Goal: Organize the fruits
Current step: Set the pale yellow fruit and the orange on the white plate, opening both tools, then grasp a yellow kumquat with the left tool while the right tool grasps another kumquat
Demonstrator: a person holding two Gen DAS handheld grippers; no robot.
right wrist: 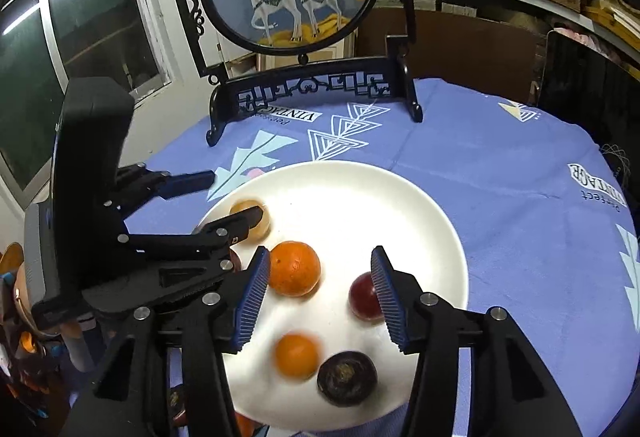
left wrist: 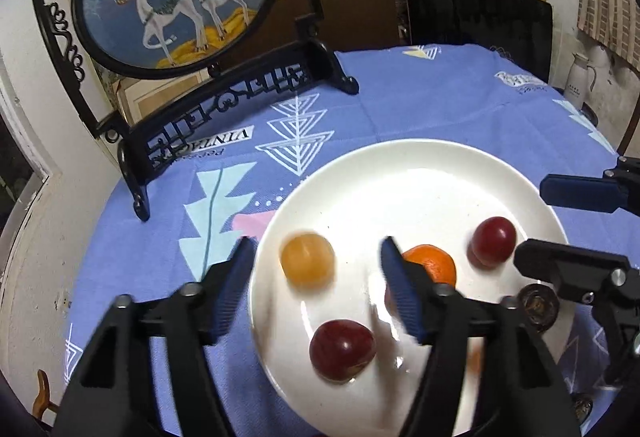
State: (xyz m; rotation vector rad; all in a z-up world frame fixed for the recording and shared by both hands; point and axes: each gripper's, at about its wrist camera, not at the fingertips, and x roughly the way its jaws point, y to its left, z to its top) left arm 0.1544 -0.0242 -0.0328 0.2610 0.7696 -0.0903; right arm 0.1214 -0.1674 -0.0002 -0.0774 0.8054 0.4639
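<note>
A: Which step is in hand?
B: Fruit is being set down: the left tool [left wrist: 316, 269] is released over the yellow fruit [left wrist: 307, 264], the right tool [right wrist: 316, 289] released above the orange [right wrist: 295, 268], all on the white plate [right wrist: 400, 205]

A: What is called for next?
B: Probably both tools are to be lifted clear; whether fruit remains on the bench cannot be told

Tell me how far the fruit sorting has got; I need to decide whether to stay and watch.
Mostly done, it seems: the white plate carries a yellow fruit, two oranges, two red fruits and a dark fruit. Nothing is in hand: the left gripper and right gripper are open over the plate. Part of another fruit may show below the plate's near edge, hard to tell.
</note>
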